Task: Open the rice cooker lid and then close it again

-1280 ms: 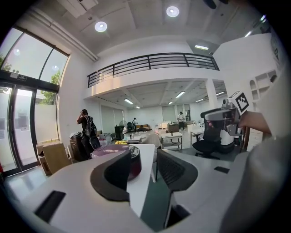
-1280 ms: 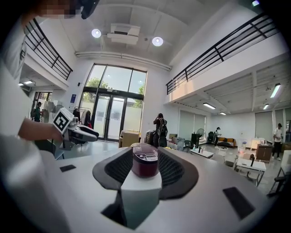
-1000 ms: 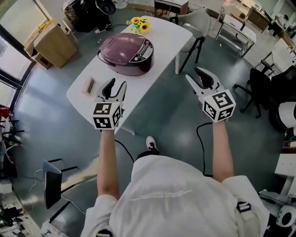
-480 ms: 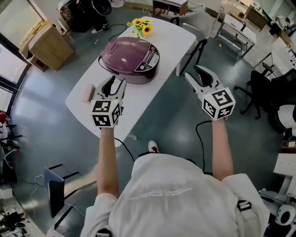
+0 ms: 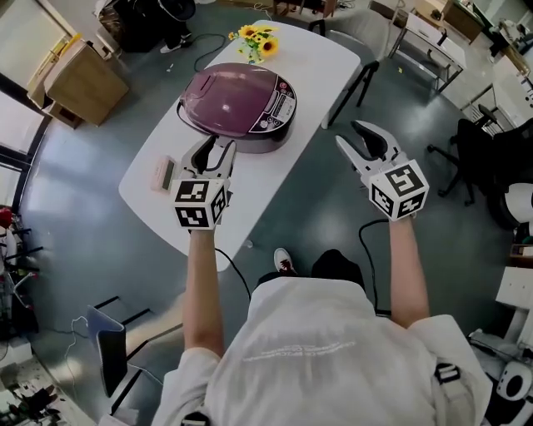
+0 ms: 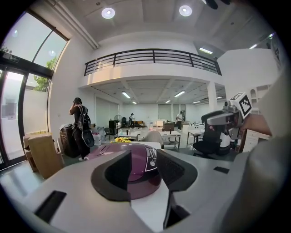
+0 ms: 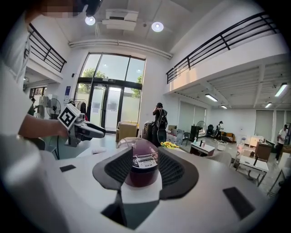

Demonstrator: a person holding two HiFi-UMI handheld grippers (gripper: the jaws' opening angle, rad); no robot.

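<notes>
Purple round rice cooker (image 5: pixel 237 100), lid shut, sits on the white bench (image 5: pixel 250 187) just ahead of the left tool (image 5: pixel 212 150); the right tool (image 5: pixel 356 137) hovers beside the bench edge, over the floor. Left gripper view: jaws apart and empty, cooker just beyond them. Right gripper view: jaws apart and empty, cooker farther ahead.

Floor (image 5: pixel 75 216): grey-blue, glossy.
Surface (image 5: pixel 254 179): white, rounded corners, sunflowers (image 5: pixel 255 42) at the far end.
Wooden cabinet (image 5: pixel 73 79): stands near tall windows (image 7: pixel 109 107).
Black office chairs (image 5: pixel 479 158): at right.
Walls: white, with an upper gallery behind a black railing (image 6: pixel 152 57).
Round ceiling lights (image 6: pixel 108 12): lit; daylight comes through the glass.
</notes>
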